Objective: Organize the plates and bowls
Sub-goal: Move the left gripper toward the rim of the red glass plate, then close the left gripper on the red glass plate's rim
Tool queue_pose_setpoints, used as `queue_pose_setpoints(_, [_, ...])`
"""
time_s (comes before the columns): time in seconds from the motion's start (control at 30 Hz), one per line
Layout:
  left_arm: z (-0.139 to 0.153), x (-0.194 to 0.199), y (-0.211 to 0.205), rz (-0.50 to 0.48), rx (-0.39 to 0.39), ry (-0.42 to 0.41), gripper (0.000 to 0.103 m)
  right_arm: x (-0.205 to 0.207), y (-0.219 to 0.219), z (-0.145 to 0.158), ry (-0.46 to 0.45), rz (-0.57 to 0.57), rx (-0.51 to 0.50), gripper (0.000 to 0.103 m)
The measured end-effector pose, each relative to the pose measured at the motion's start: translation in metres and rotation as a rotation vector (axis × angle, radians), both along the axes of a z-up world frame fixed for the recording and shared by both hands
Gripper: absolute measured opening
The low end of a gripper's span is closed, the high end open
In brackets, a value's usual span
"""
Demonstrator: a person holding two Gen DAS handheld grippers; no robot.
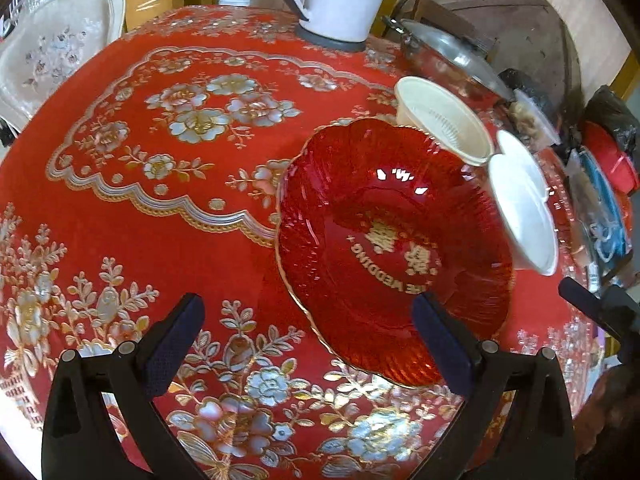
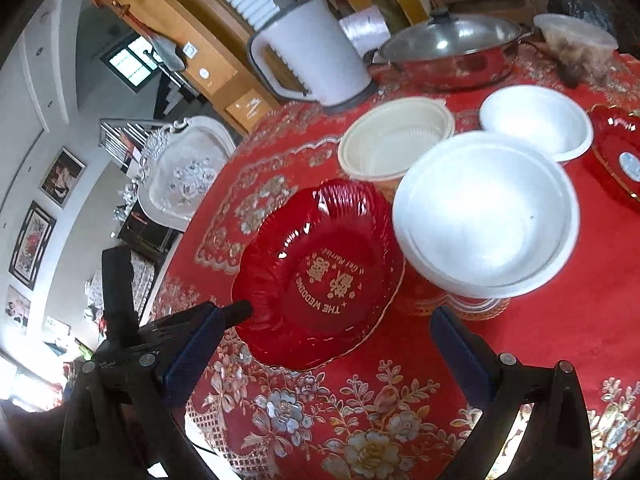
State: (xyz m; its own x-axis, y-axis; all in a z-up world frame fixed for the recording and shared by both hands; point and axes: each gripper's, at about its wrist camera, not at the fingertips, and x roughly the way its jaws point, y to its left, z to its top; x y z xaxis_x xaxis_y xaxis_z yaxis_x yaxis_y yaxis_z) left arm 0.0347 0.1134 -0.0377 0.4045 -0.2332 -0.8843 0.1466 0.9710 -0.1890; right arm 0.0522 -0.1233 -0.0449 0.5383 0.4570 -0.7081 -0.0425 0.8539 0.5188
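The red plate [image 1: 394, 248] is seen on the floral tablecloth [image 1: 160, 220]. Just beyond the plate a cream bowl [image 1: 444, 128] and white bowls [image 1: 520, 208] are set. The left gripper [image 1: 308, 348] is held open near the plate's front rim.

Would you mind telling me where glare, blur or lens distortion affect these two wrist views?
Left wrist view: white glints sit on the red plate; the white bowl at right is smeared, and the table edge bows from the fisheye. Right wrist view: the big white bowl is nearly washed out, the pot lid shows a bright highlight, and background walls curve.
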Motion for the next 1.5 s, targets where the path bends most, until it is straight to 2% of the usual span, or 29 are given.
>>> queue_pose_setpoints(0.17, [-0.003,0.007,-0.015,-0.035,0.071,-0.002,0.103,0.016,-0.001,-0.017,0.064,-0.039,-0.011,0.103])
queue_pose_setpoints(0.27, [-0.004,0.015,-0.018,-0.011,0.146,-0.012,0.103,0.026,-0.003,-0.029,0.12,-0.066,-0.021,0.101])
queue_pose_setpoints(0.33, [-0.006,0.022,-0.017,0.0,0.169,-0.005,0.103,0.029,-0.003,-0.033,0.138,-0.072,-0.023,0.094])
queue_pose_setpoints(0.43, [-0.01,0.032,-0.012,0.011,0.121,0.04,0.103,0.032,0.002,-0.036,0.163,-0.063,-0.042,0.079])
queue_pose_setpoints(0.5, [-0.012,0.037,-0.012,0.005,0.098,0.066,0.103,0.035,0.006,-0.038,0.172,-0.057,-0.061,0.062])
queue_pose_setpoints(0.63, [-0.016,0.043,-0.017,0.005,0.104,0.094,0.102,0.041,0.009,-0.047,0.203,-0.056,-0.081,0.049])
queue_pose_setpoints(0.7, [-0.019,0.045,-0.017,0.015,0.102,0.118,0.094,0.043,0.008,-0.051,0.223,-0.063,-0.094,0.029])
queue_pose_setpoints(0.77, [-0.022,0.045,-0.017,0.015,0.085,0.148,0.077,0.044,0.006,-0.054,0.234,-0.07,-0.12,0.018])
queue_pose_setpoints(0.8, [-0.024,0.045,-0.017,0.016,0.082,0.158,0.063,0.044,0.005,-0.054,0.236,-0.068,-0.132,0.013])
queue_pose_setpoints(0.83, [-0.026,0.045,-0.016,0.02,0.073,0.169,0.048,0.045,0.006,-0.055,0.235,-0.063,-0.142,0.013])
queue_pose_setpoints(0.9, [-0.026,0.044,-0.015,0.028,0.068,0.169,0.037,0.045,0.007,-0.054,0.23,-0.053,-0.151,0.013])
queue_pose_setpoints(0.93, [-0.026,0.044,-0.015,0.032,0.069,0.172,0.027,0.045,0.008,-0.054,0.226,-0.046,-0.151,0.013])
queue_pose_setpoints(0.97, [-0.026,0.045,-0.014,0.036,0.07,0.17,0.024,0.044,0.008,-0.054,0.225,-0.042,-0.146,0.013])
queue_pose_setpoints(1.03, [-0.025,0.045,-0.012,0.044,0.056,0.17,0.021,0.043,0.009,-0.054,0.223,-0.034,-0.147,0.013])
queue_pose_setpoints(1.5, [-0.014,0.038,-0.008,0.042,0.066,0.154,0.019,0.041,0.014,-0.046,0.208,-0.028,-0.146,0.013])
